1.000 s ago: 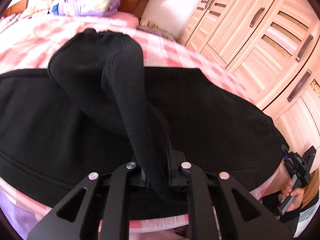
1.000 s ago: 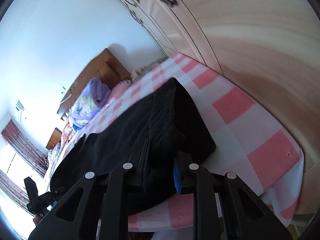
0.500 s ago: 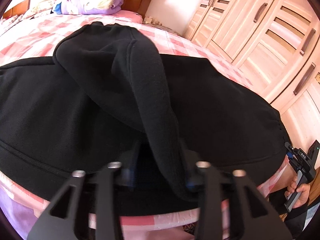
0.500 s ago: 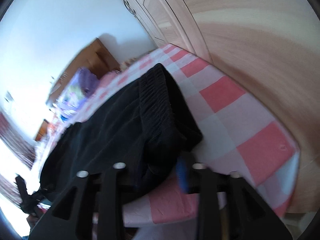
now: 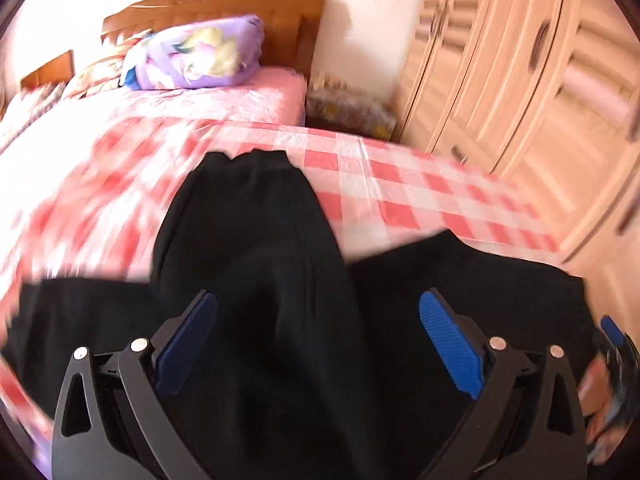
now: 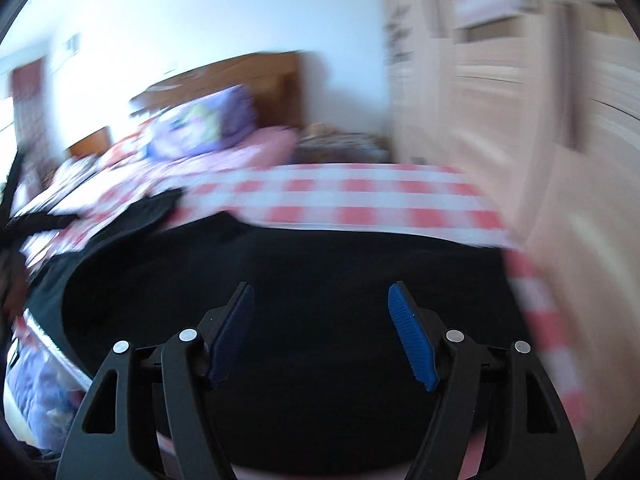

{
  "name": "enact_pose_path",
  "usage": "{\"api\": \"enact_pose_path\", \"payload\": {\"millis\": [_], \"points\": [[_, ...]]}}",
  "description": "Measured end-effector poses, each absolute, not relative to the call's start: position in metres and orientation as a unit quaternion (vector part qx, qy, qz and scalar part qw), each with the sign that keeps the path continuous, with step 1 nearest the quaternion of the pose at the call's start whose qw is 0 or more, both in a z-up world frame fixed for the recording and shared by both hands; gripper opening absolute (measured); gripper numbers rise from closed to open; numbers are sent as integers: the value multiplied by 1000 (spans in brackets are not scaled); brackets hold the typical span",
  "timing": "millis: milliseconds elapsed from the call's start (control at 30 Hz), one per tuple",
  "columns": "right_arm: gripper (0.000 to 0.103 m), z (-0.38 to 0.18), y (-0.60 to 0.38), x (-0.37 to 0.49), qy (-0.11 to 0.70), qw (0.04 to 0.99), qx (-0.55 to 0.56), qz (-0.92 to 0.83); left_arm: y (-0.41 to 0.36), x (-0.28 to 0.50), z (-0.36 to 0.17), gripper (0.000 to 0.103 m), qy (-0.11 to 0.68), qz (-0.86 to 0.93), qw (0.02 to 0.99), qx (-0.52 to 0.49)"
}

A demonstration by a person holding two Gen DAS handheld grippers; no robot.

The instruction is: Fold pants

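The black pants point(image 5: 256, 248) lie on the pink checked bed point(image 5: 400, 196). One leg is folded over and runs away from me toward the headboard; the other part spreads left and right. My left gripper point(image 5: 318, 300) is open above the folded leg, its blue pads point(image 5: 448, 340) wide apart and empty. In the right wrist view the pants point(image 6: 320, 264) fill the lower middle. My right gripper point(image 6: 322, 292) is open above them and holds nothing. Both views are blurred by motion.
A purple pillow point(image 5: 192, 54) lies by the wooden headboard point(image 5: 224, 12). A light wooden wardrobe point(image 5: 532, 80) stands along the right of the bed, also in the right wrist view point(image 6: 520, 100). Clutter point(image 5: 348, 108) sits between bed and wardrobe.
Both grippers were shut on the pants fabric and have opened and let it go. Both have pulled back and tilted up, so the headboard and wall show now.
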State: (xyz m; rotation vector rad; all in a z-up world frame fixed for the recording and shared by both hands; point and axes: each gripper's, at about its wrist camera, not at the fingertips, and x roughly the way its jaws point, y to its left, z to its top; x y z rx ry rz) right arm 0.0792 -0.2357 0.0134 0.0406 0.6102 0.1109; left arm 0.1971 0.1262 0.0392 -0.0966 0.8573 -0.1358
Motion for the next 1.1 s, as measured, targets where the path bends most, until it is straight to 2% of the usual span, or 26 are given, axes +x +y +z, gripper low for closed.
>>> {"api": "enact_pose_path", "payload": {"millis": [33,133,233,300,333,400,433,467,533,700,833,1000,1100], "points": [[69,9,-217,95,310,948,14,74,111,236,35,101,459,-68,885,-28],[69,0,-180,119,320,941,0,112,87,305,16,100,514,-46,857,7],[69,-8,-159,133,336,933,-12,130,77,352,-17,89,572,-24,819,37],[73,-13,-154,137,346,929,-10,133,77,364,-37,82,599,-24,799,46],[74,-16,-155,140,350,927,-5,133,77,369,-47,72,610,-19,790,55],[74,-21,-159,141,356,925,5,131,83,370,-50,65,607,-23,793,55],[74,-24,-161,143,359,924,11,130,86,370,-49,52,605,-23,794,55],[74,-26,-163,145,363,923,19,129,91,367,-45,27,599,-15,798,64],[74,-27,-167,144,366,921,32,129,100,360,-34,7,576,-37,815,51],[74,-27,-170,140,367,921,32,129,156,289,29,7,446,-25,895,11],[74,-32,-181,142,376,917,52,121,233,182,65,7,349,10,935,-67],[74,-32,-186,140,377,917,65,116,306,70,34,8,327,68,935,-123],[74,-31,-183,137,379,916,70,114,350,49,-15,11,378,79,902,-192]]}}
